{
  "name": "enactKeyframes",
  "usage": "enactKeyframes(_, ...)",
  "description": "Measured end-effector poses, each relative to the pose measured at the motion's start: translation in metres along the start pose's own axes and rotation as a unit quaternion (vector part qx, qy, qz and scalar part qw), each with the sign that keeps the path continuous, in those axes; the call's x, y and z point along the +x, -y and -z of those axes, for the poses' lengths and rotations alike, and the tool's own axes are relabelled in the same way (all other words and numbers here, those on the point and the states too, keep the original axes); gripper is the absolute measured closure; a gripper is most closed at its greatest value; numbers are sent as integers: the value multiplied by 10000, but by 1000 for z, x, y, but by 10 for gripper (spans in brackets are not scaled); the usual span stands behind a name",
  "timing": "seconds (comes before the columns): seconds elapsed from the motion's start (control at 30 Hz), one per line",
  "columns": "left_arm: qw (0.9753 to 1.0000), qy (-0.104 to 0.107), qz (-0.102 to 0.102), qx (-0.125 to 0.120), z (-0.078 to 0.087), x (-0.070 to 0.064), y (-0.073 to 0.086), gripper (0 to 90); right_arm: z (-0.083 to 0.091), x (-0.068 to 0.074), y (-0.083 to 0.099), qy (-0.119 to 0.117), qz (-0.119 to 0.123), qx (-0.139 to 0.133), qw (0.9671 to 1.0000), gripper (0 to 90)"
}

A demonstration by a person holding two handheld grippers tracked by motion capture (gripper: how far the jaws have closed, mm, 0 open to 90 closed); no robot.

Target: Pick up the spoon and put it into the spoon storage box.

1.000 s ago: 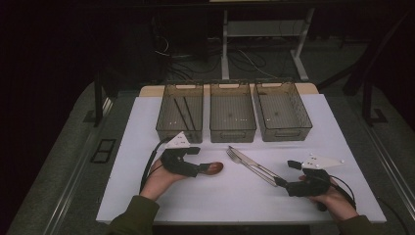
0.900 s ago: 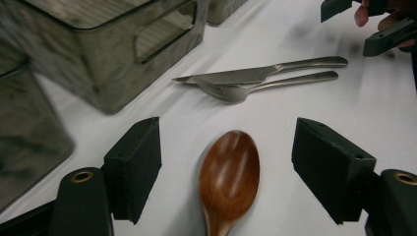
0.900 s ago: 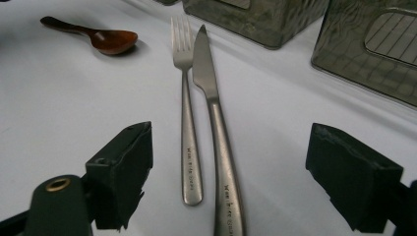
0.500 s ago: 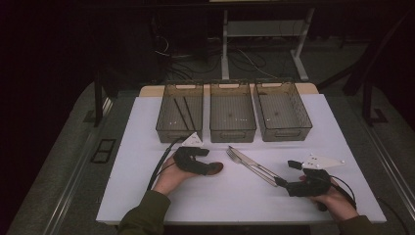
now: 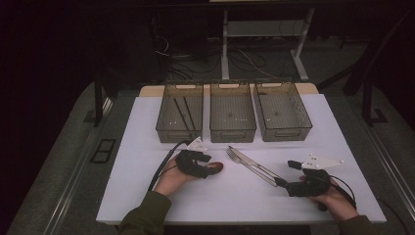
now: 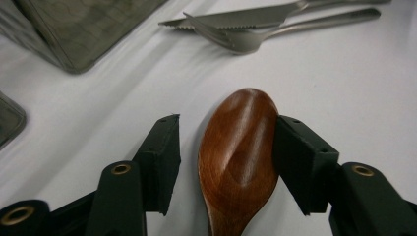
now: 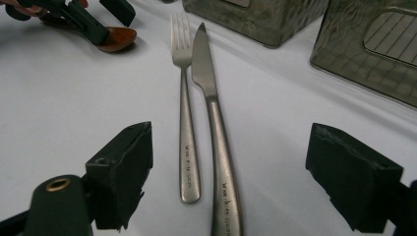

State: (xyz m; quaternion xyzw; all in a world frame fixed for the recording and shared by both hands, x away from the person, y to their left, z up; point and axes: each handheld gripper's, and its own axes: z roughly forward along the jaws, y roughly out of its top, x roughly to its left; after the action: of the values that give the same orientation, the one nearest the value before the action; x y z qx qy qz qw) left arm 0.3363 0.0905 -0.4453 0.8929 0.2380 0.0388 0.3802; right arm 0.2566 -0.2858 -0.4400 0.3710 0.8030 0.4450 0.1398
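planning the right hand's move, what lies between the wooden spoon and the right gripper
The fork and knife, side by side between the wooden spoon and right gripper, as the high view shows.

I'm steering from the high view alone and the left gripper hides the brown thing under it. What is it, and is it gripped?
Observer: It's a wooden spoon. The left gripper straddles its bowl: one jaw touches the edge, the other stands clear.
Operator: And is the right gripper holding the cutlery?
Observer: No. The right gripper is wide open, with the handle ends of the fork and knife lying between its jaws on the white table.
Operator: Do those two overlap?
Observer: They lie side by side, close together; the fork's handle ends short of the knife's.
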Motion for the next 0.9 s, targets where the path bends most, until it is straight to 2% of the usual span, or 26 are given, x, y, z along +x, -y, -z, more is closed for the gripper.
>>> enactKeyframes(0.1,9999,14,-102,79,-2,-1,0,452,0,0,0,-3,18,8,10000,172)
enactKeyframes(0.2,9999,43,-86,94,-2,-2,0,465,0,0,0,-2,18,25,10000,172)
enactKeyframes(0.27,9999,79,-105,99,-2,-3,0,488,0,0,0,-2,16,21,10000,172)
enactKeyframes(0.3,9997,96,-197,118,-2,-3,0,500,0,0,0,-4,14,21,10000,172)
enactKeyframes(0.33,9997,119,-143,126,-2,-4,0,512,0,0,0,-1,8,29,10000,172)
enactKeyframes(0.43,9994,204,-215,162,-1,-6,0,552,0,0,0,5,16,32,10000,172)
enactKeyframes(0.6,9987,282,-349,236,-1,-10,0,614,0,0,0,13,24,34,10000,172)
enactKeyframes(0.67,9979,311,-501,283,0,-9,-1,640,0,0,0,16,26,36,10000,172)
enactKeyframes(0.73,9981,327,-430,303,0,-11,0,660,0,0,0,14,28,37,10000,172)
enactKeyframes(0.83,9970,360,-577,358,1,-10,-1,703,0,0,0,12,30,40,10000,172)
enactKeyframes(0.87,9975,367,-491,362,1,-12,0,713,0,0,0,11,33,39,10000,172)
enactKeyframes(0.9,9973,367,-516,366,1,-13,0,721,0,0,0,11,35,42,10000,172)
